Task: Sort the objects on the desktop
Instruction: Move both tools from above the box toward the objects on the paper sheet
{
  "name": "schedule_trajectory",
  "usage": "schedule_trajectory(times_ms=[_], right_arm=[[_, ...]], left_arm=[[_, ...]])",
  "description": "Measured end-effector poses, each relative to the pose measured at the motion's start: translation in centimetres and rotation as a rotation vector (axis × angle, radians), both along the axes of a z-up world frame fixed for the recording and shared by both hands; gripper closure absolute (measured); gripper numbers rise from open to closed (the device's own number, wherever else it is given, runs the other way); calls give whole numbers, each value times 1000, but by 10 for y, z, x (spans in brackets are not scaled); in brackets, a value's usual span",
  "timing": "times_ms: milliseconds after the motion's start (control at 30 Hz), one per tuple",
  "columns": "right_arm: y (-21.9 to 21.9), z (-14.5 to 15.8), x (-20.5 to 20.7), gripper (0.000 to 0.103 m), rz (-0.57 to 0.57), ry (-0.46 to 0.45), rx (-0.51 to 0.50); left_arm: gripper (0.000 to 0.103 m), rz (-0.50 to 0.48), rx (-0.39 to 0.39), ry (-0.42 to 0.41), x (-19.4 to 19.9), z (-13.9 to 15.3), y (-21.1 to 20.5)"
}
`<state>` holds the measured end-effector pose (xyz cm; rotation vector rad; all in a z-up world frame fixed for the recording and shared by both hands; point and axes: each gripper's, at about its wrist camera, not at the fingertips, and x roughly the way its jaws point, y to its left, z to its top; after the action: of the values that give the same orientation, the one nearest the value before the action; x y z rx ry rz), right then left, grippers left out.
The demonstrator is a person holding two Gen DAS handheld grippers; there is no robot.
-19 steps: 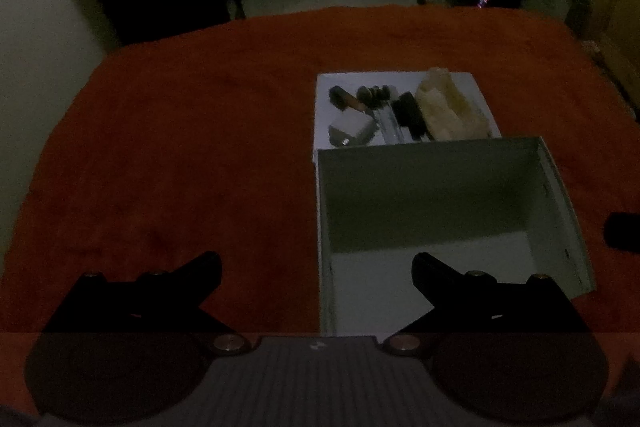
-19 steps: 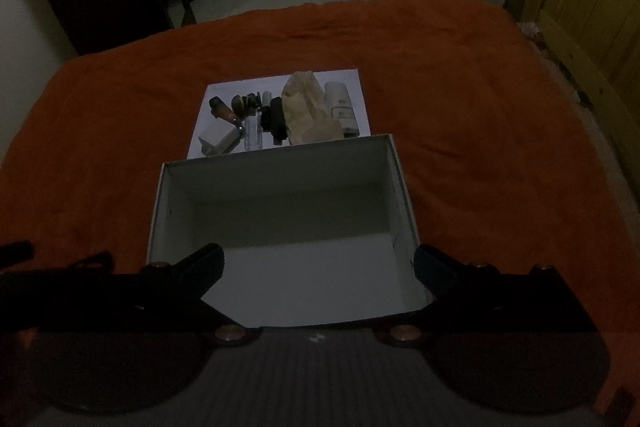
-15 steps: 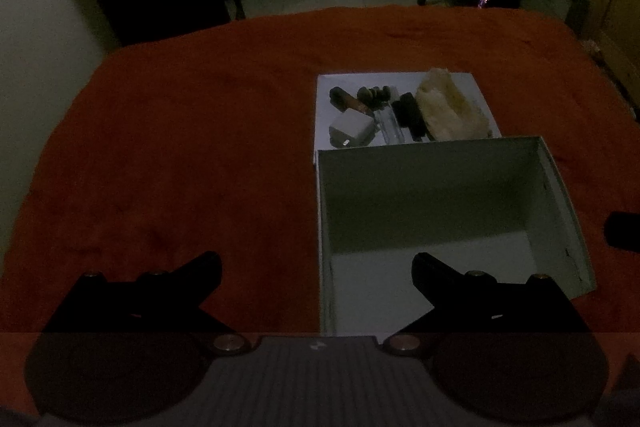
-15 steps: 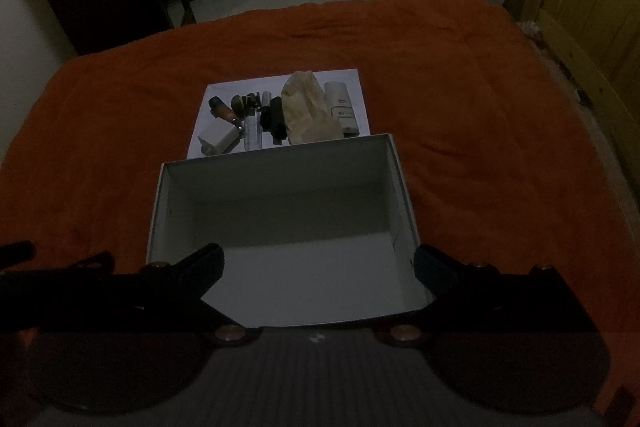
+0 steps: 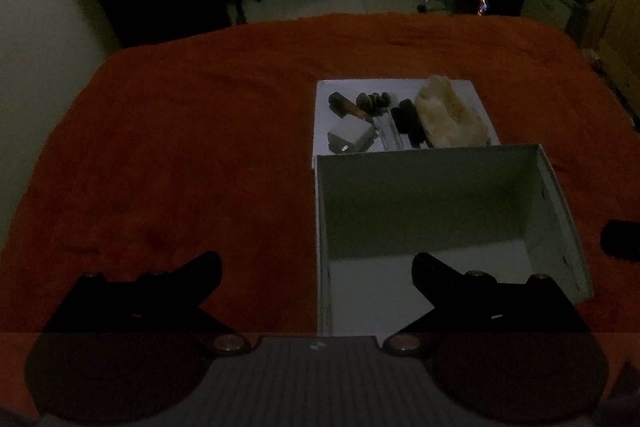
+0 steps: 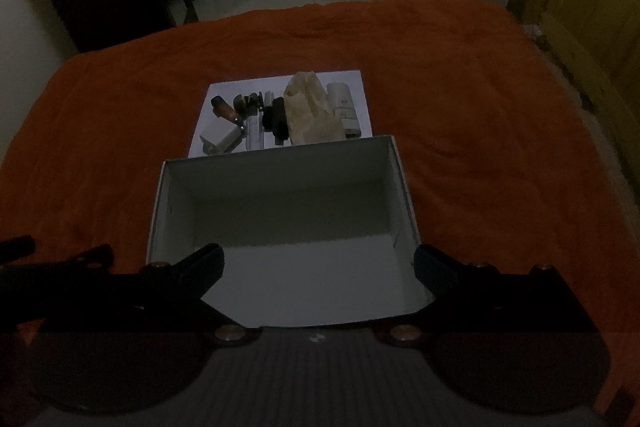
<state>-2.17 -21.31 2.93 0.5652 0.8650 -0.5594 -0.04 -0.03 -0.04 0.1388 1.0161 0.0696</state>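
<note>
- Both grippers are hanging back at the near end of the bed right now. My left gripper (image 5: 316,261) has its jaws spread wide with nothing between them, parked over the orange bedspread (image 5: 180,147) and the left wall of the box.
- Right gripper (image 6: 319,259) is the same deal: jaws wide apart, nothing held, sitting straight over the near edge of the white box (image 6: 280,187).
- The box sits in the middle of the right wrist frame and I can't see anything in it. Its open top faces up, so I'm guessing that's where the sorted stuff goes.
- The things to sort are bunched on a white sheet (image 6: 352,79) just behind the box's far wall, upper middle of the frame. Keeping them all on one sheet next to the box means short trips, I reckon.
- From left to right I can make out a small white block (image 6: 222,137), a brownish tube (image 6: 224,111), a few dark little bits I can't identify, a clear stick-like thing, a black object (image 6: 276,121), a crumpled beige bag (image 6: 310,111) and a white bottle (image 6: 344,105) lying on its side.
- In the left wrist view the bottle is hidden behind the bag (image 5: 448,115).
- Lighting is awful, so the small items are hard to tell apart.
- Nothing's been sorted yet as far as I can judge. The far wall of the box stands between me and the pile, so I'd have to reach over it.
</note>
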Motion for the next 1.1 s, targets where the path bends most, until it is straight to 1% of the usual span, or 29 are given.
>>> schedule_trajectory(times_ms=[133,300,367,433,567,700,767,900,1033,1100], right_arm=[[1,-3,3,0,3,2,-4],[2,-5,7,0,18,5,9],[3,-7,8,0,25,6,15],[3,-9,10,0,30,11,20],[1,-13,10,0,35,18,39],[0,-12,7,0,36,6,60],[-1,-9,5,0,31,-3,56],[-5,-4,4,0,16,-19,53],[-11,3,6,0,-14,-25,91],[-13,11,7,0,-15,-41,98]], left_arm=[[0,-5,-1,-6,-1,0,1],[0,-15,38,-32,-5,-4,-2],[0,-29,35,-40,-5,-5,-3],[0,-41,21,-46,-5,-7,-3],[0,-30,-35,-29,-3,-9,2],[0,24,-101,-6,-2,-10,11],[0,48,-113,-8,-1,-10,14],[0,57,-131,0,1,-8,17],[0,-63,-103,4,8,-1,6],[0,-98,-77,-12,12,5,-2]])
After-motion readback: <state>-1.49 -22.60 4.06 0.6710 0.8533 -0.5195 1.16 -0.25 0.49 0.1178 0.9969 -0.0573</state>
